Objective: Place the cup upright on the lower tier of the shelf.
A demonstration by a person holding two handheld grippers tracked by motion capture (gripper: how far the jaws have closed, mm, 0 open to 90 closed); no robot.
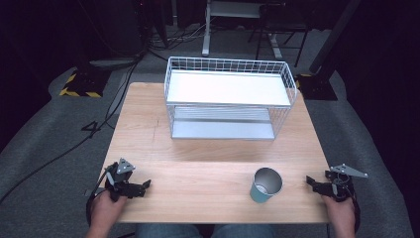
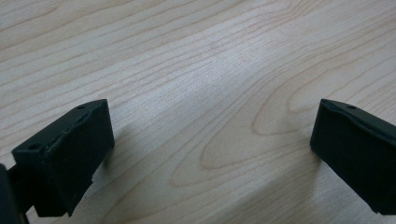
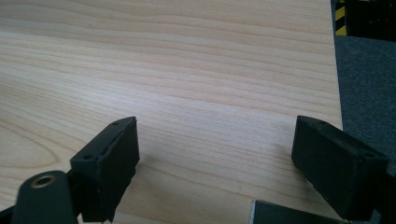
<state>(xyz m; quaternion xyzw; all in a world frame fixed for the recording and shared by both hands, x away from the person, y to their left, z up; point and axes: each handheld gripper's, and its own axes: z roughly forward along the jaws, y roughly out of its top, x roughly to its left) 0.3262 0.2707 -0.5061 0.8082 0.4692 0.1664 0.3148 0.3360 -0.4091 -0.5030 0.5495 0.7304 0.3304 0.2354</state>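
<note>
**Grippers wait at the near corners, cup untouched**

Left gripper (image 1: 130,184) rests at the table's (image 1: 208,148) near left corner, held in the person's left hand (image 1: 104,208). Its own view shows both jaws spread wide over bare wood, with nothing between them.

Further right, toward the far edge, a white wire rack (image 1: 228,96) stands on the table with two shelves, both bare. Nearer the person, close to the near edge and right of the middle, a teal cup (image 1: 265,184) stands upright with its mouth open and nothing visible inside.

At the near right corner the right gripper (image 1: 322,185) lies in the right hand (image 1: 341,213), pointing leftward at the cup but well apart from it. Its jaws also stand apart, gripping nothing, with only wood grain and the table's edge ahead.

Judged from this layout, the work has hardly begun: the cup is neither grasped nor lifted, and the rack holds nothing. What likely remains is everything: reaching the cup, closing on it, and carrying it, probably to a shelf of the rack.
</note>
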